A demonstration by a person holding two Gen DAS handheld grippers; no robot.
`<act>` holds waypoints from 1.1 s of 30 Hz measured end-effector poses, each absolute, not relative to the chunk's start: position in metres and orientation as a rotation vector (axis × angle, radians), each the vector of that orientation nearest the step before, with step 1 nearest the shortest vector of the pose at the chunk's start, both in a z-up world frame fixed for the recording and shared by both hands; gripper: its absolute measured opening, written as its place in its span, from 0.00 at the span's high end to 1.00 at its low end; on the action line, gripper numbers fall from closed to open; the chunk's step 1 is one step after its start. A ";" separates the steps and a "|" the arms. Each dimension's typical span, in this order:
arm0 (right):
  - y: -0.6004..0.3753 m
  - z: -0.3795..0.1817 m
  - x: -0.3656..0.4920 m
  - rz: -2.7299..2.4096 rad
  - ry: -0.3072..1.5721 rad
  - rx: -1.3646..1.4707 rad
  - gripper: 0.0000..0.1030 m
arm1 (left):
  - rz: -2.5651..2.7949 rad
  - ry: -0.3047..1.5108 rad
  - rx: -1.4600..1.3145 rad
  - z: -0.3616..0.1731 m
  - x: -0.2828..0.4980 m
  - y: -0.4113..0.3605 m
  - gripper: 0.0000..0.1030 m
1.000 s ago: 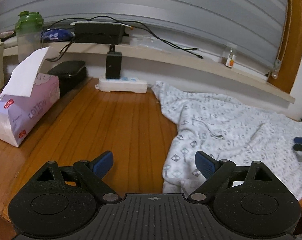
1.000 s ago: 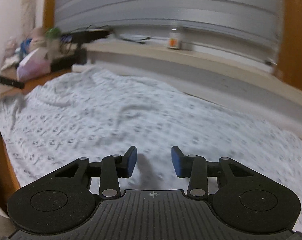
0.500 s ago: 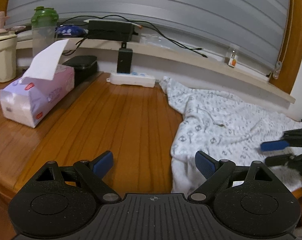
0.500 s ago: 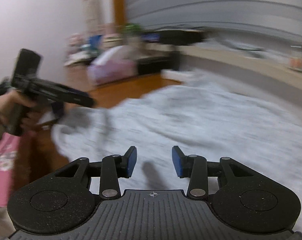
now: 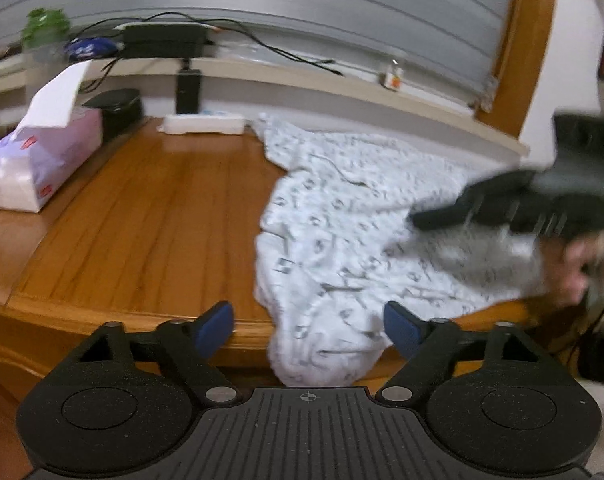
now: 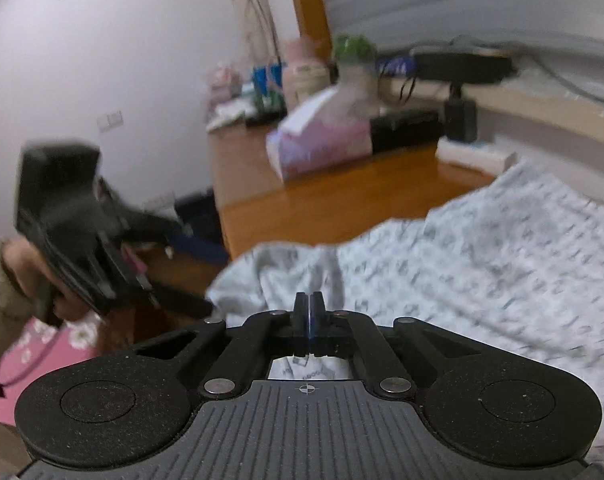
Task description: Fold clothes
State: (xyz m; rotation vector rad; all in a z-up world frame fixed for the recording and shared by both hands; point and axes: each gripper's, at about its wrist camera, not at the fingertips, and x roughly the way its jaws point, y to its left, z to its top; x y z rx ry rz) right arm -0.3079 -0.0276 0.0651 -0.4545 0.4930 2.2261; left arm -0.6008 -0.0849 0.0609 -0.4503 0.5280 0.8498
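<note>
A white patterned garment [image 5: 354, 216] lies crumpled on the wooden table [image 5: 150, 220], with one end hanging over the front edge. My left gripper [image 5: 308, 326] is open, its blue pads on either side of that hanging end. In the right wrist view my right gripper [image 6: 309, 314] is shut on a fold of the garment [image 6: 482, 256], and cloth shows behind the closed fingers. The right gripper also shows in the left wrist view [image 5: 514, 200], blurred, low over the garment's right part. The left gripper appears at the left of the right wrist view [image 6: 102, 248].
A pink tissue box [image 5: 42, 156] stands on the left of the table. A white power strip [image 5: 204, 124] and a black box [image 5: 116, 110] sit at the back. The windowsill [image 5: 302, 76] holds a black adapter, cables and a small bottle.
My right gripper has swung left across the garment and shut on a fold of it. My left gripper has pulled back to the table's front edge, still open.
</note>
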 end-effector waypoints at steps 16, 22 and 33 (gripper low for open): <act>-0.034 0.030 -0.328 2.178 0.430 -0.626 0.79 | 0.896 0.489 -0.362 0.076 -0.600 -0.086 0.93; -0.059 0.071 -0.286 2.188 0.404 -0.463 0.97 | 0.883 0.433 -0.361 0.103 -0.611 -0.088 0.83; -0.098 0.059 -0.225 2.039 0.466 -0.587 0.92 | 0.862 0.422 -0.419 0.090 -0.580 -0.040 0.45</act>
